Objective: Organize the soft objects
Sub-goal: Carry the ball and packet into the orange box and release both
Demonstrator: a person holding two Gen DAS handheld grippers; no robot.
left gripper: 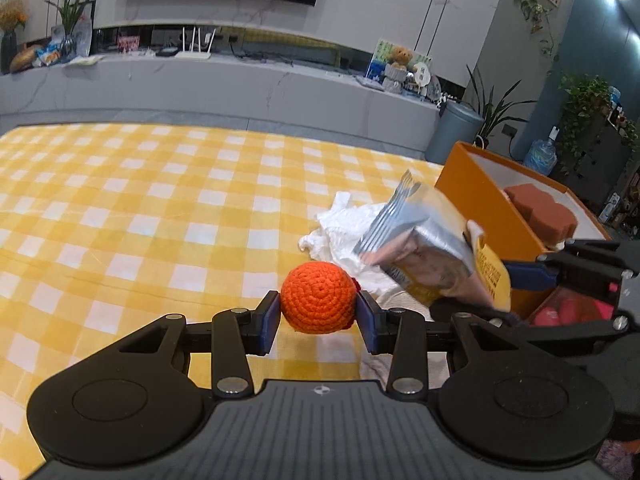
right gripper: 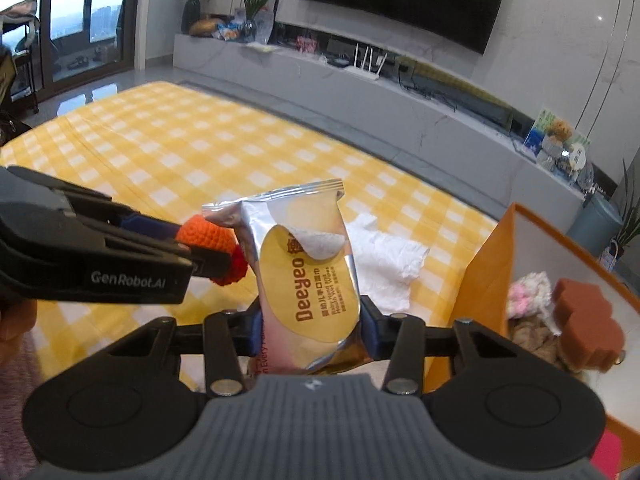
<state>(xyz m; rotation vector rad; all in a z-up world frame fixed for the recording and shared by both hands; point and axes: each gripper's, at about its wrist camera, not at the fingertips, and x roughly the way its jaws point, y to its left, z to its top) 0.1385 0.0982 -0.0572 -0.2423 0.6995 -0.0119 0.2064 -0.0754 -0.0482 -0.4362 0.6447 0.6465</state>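
Note:
My left gripper is shut on an orange crocheted ball, held just above the yellow checked cloth. The right wrist view shows that same ball and left gripper coming in from the left. My right gripper is shut on a silver and yellow pack of wet wipes, lifted off the cloth with its sealed end up. In the left wrist view the pack hangs tilted right of the ball, with the right gripper beside the orange box.
A crumpled white tissue lies on the cloth behind the pack. The open orange box at the right holds a brown sponge and a pink-white fluffy thing. A grey TV bench and bin stand beyond the cloth.

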